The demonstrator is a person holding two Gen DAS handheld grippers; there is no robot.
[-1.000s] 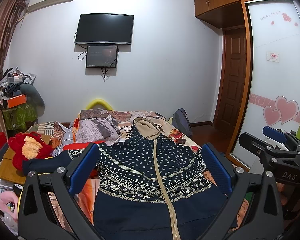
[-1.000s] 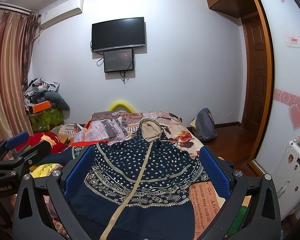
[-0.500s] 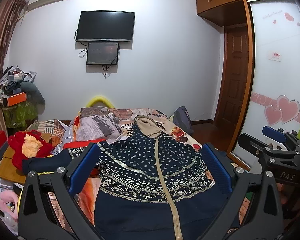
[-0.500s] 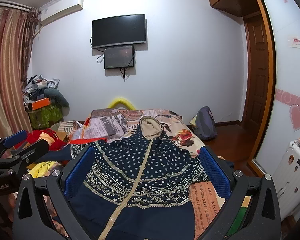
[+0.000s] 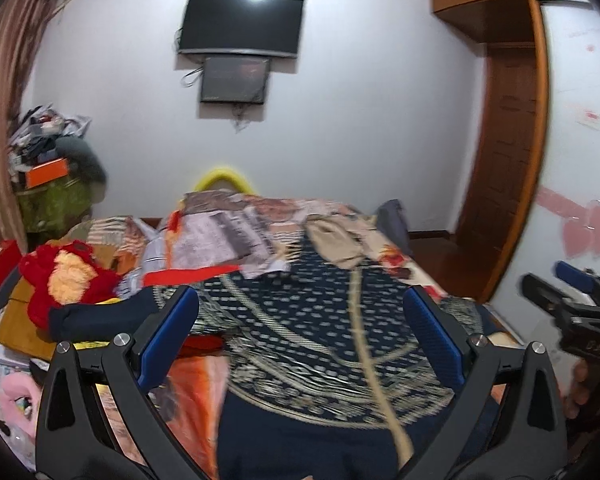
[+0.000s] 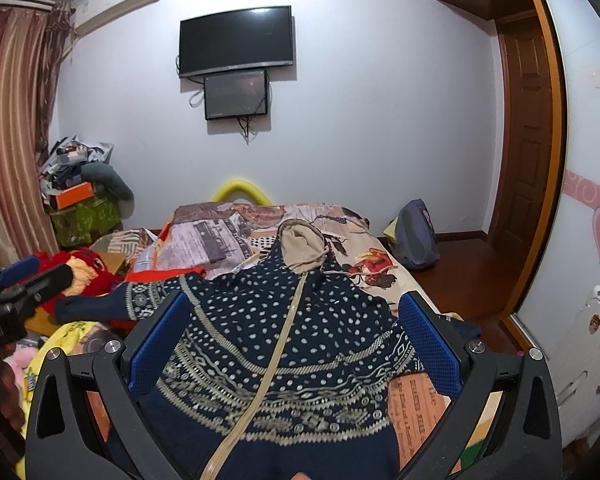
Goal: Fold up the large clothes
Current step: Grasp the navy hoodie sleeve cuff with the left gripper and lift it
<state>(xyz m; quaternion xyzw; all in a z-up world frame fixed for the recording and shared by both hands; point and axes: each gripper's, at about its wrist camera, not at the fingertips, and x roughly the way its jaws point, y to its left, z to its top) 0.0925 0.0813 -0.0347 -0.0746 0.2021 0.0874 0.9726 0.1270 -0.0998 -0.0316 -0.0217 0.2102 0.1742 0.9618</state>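
Note:
A navy hooded jacket (image 6: 284, 332) with white dots, patterned bands and a beige zip lies spread front-up on the bed, its beige-lined hood (image 6: 302, 246) at the far end. One sleeve (image 6: 100, 308) stretches out to the left. The same jacket (image 5: 320, 320) fills the blurred left wrist view. My left gripper (image 5: 300, 340) hangs open above the jacket's lower left part, nothing between its blue pads. My right gripper (image 6: 292, 344) is open over the jacket's chest, likewise empty. Each gripper shows at the edge of the other's view.
The bed (image 6: 372, 268) carries a newspaper-print cover. A red and yellow plush toy (image 5: 68, 276) and clutter lie at its left. A grey backpack (image 6: 416, 236) leans at the far right. A white appliance (image 6: 588, 360) and wardrobe door stand on the right. A television (image 6: 236, 40) hangs on the far wall.
Both grippers have tilted and dropped a little toward the jacket. The left wrist view is now motion-blurred and turned slightly left. The jacket has not moved; both grippers stay open.

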